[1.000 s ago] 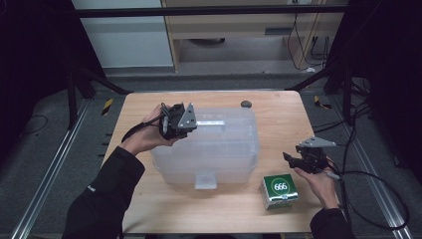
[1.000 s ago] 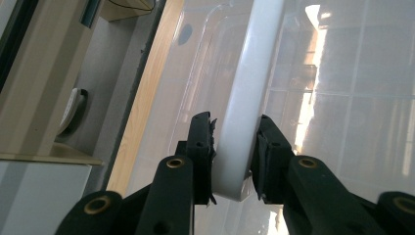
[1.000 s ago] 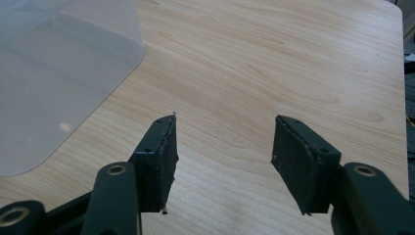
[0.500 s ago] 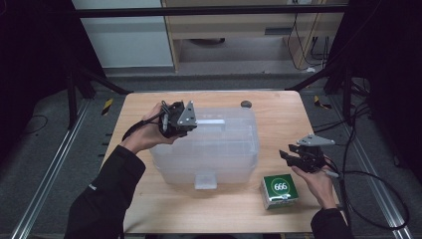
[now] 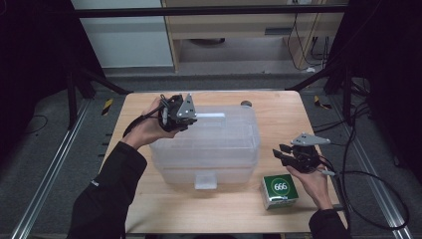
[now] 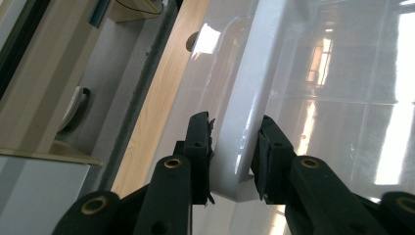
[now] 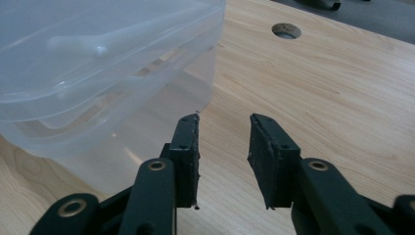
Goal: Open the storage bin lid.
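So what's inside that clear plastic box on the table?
Nothing shows through the translucent box: its walls look bare. The left gripper clamps the lid's white handle. The cloudy plastic could hide something small or flat on the bottom.

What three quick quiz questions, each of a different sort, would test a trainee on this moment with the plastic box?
1. True or false: the left gripper is shut on the white handle of the clear storage box.
2. Which lies nearest the right gripper? A the green carton; B the table's round hole; C the box's front latch.
3. Fill in: the right gripper's jaws stand ____, with nothing between them.

Key: 1 true; 2 A; 3 open.
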`<control>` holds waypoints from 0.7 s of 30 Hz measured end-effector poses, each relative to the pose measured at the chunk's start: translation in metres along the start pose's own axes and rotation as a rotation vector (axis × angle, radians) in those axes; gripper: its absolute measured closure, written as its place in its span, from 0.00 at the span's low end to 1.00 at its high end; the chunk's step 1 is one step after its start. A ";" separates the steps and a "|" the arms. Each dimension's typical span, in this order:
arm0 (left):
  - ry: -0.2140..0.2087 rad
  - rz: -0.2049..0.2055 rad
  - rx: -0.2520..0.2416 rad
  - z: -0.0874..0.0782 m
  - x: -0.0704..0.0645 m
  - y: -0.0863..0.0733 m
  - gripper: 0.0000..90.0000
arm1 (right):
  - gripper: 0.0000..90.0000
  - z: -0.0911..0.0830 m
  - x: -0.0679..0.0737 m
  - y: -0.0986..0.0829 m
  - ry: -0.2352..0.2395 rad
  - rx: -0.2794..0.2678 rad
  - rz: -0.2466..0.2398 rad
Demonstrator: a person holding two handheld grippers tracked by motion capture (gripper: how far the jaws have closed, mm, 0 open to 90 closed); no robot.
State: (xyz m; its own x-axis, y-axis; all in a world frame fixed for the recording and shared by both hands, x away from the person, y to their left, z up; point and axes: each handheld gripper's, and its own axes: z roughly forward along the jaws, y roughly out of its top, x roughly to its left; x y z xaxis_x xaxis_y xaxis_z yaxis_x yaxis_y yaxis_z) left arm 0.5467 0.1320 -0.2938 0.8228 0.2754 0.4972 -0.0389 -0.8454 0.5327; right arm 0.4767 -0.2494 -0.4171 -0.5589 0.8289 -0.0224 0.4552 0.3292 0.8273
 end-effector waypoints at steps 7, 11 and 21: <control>0.017 -0.030 -0.010 0.001 0.007 0.002 0.77 | 0.83 -0.003 0.005 0.004 0.040 -0.002 -0.001; 0.026 -0.043 -0.013 0.002 0.012 0.003 0.77 | 0.90 -0.004 0.009 0.006 0.062 -0.003 -0.010; 0.043 -0.065 -0.022 0.005 0.020 0.004 0.76 | 1.00 -0.006 0.016 0.009 0.117 -0.014 -0.017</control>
State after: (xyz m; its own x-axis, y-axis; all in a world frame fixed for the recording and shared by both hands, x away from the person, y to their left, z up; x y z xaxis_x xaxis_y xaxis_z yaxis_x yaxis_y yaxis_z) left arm 0.5661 0.1324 -0.2849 0.7989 0.3492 0.4898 0.0007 -0.8148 0.5798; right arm 0.4678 -0.2360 -0.4071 -0.6435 0.7649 0.0286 0.4357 0.3352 0.8353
